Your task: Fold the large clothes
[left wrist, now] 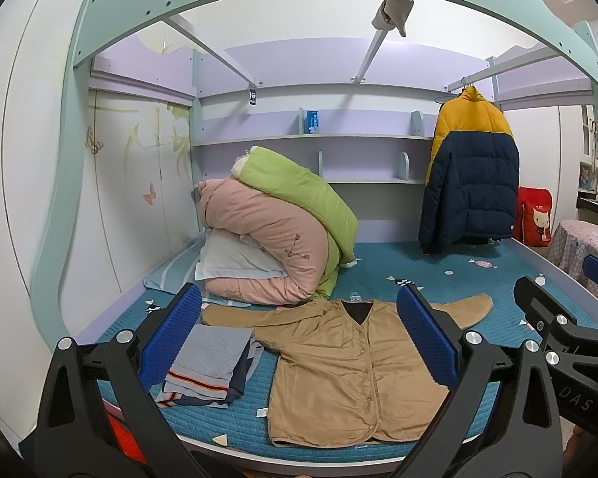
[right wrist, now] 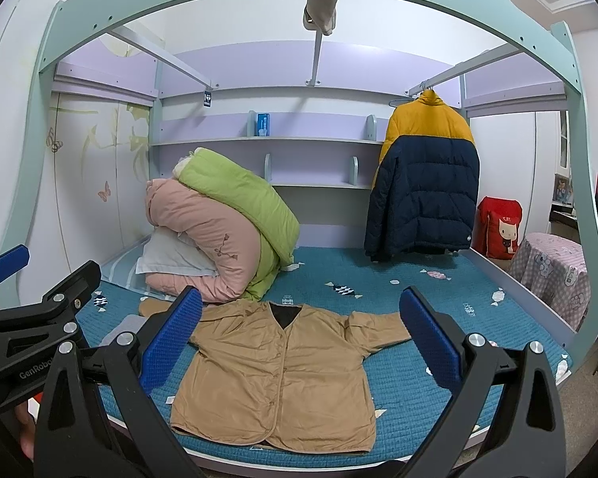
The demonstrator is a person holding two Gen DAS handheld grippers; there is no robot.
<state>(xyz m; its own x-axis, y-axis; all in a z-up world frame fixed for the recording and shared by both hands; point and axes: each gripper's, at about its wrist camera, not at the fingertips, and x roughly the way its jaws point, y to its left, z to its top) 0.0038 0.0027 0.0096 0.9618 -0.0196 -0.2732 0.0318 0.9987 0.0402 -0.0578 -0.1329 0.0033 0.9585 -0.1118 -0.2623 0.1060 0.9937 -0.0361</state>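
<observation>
A tan button-front jacket (left wrist: 339,366) lies spread flat, front up, near the front edge of the blue quilted bed (left wrist: 478,279); it also shows in the right wrist view (right wrist: 283,374). Its sleeves stretch out to both sides. My left gripper (left wrist: 299,342) is open and empty, held in front of the bed above the jacket's left half. My right gripper (right wrist: 299,342) is open and empty, held before the jacket; part of it shows at the right of the left wrist view (left wrist: 554,314).
A folded grey striped pile (left wrist: 207,362) lies left of the jacket. Rolled pink and green quilts (left wrist: 283,231) on a pillow sit behind. A yellow-and-navy puffer jacket (left wrist: 470,171) hangs at the right. The teal bed frame (left wrist: 71,183) arches overhead. A covered stool (right wrist: 550,275) stands right.
</observation>
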